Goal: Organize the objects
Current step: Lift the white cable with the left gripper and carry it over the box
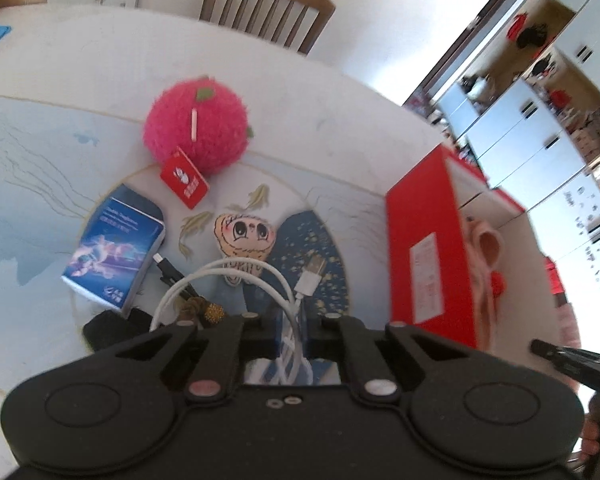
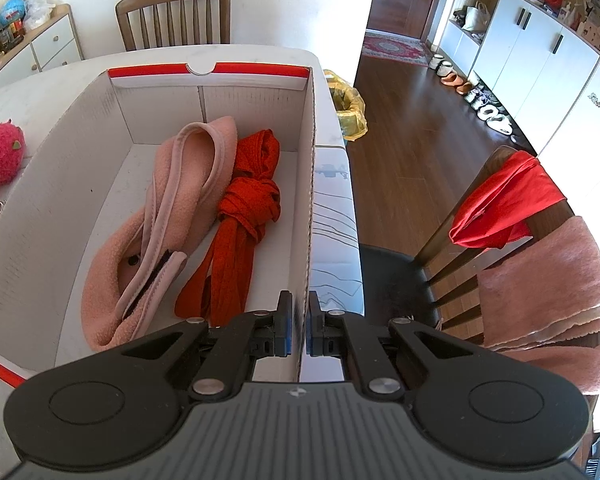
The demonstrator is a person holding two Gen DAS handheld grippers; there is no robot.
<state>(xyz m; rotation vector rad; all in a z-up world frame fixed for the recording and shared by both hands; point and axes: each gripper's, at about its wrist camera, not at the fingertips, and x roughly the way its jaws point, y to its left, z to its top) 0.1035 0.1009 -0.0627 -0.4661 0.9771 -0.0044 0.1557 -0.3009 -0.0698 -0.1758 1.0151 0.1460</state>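
The red-and-white box [image 2: 76,168] lay ahead of the right gripper [image 2: 299,328], whose fingers pinched its right wall. Inside, ahead-left of those fingers, lay a pink garment [image 2: 168,216] and a knotted red cloth [image 2: 248,204]. The left gripper [image 1: 292,340] was clamped on a looped white cable [image 1: 260,276]. Beyond it lay a pink plush ball [image 1: 198,128], and a blue book [image 1: 118,240] ahead-left.

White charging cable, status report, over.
Left gripper shut on white charging cable. Right gripper clamps red cardboard box wall. Box path looks clear.
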